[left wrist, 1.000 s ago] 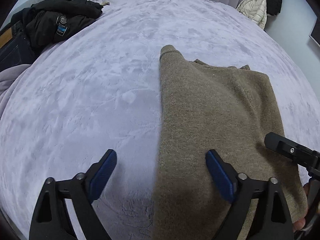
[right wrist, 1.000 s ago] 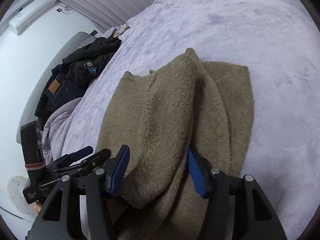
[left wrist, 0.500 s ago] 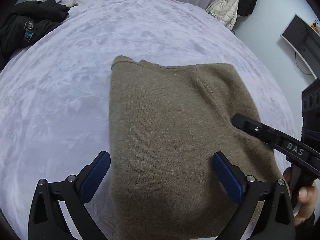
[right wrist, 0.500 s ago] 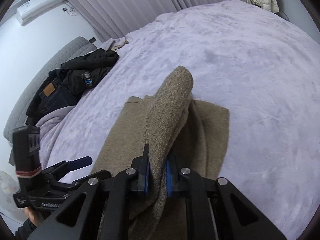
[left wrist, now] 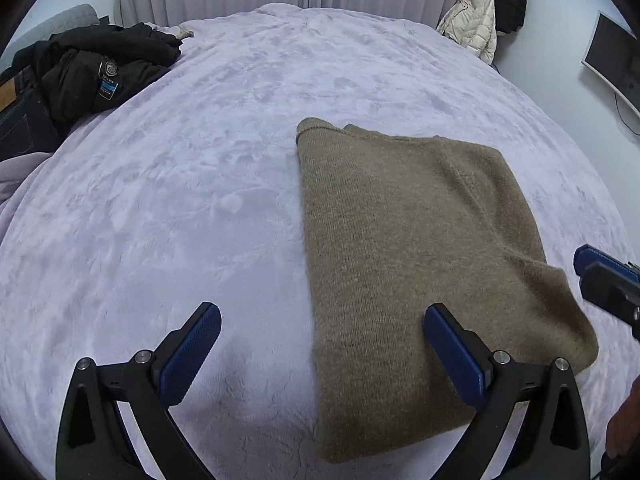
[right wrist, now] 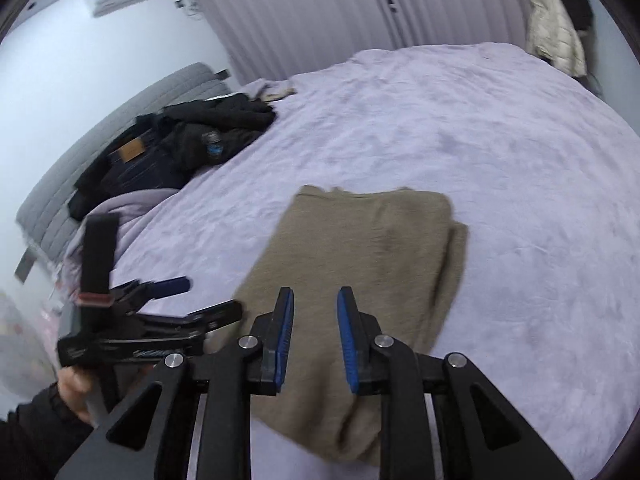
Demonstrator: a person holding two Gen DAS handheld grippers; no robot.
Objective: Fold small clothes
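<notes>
An olive-brown knitted sweater lies folded into a flat rectangle on the lilac bedspread; it also shows in the right wrist view. My left gripper is wide open and empty, above the sweater's near left edge. My right gripper is partly open and empty, with a narrow gap between its blue pads, just above the sweater's near end. The right gripper shows at the right edge of the left wrist view. The left gripper shows at the left of the right wrist view.
A pile of dark clothes lies at the bed's far left, with jeans beside it. A cream jacket hangs at the far right. A monitor is on the right wall. Curtains run along the back.
My right gripper let go of the sweater fold it was pinching and opened a little. The fold now lies flat. My left gripper shifted left, staying open.
</notes>
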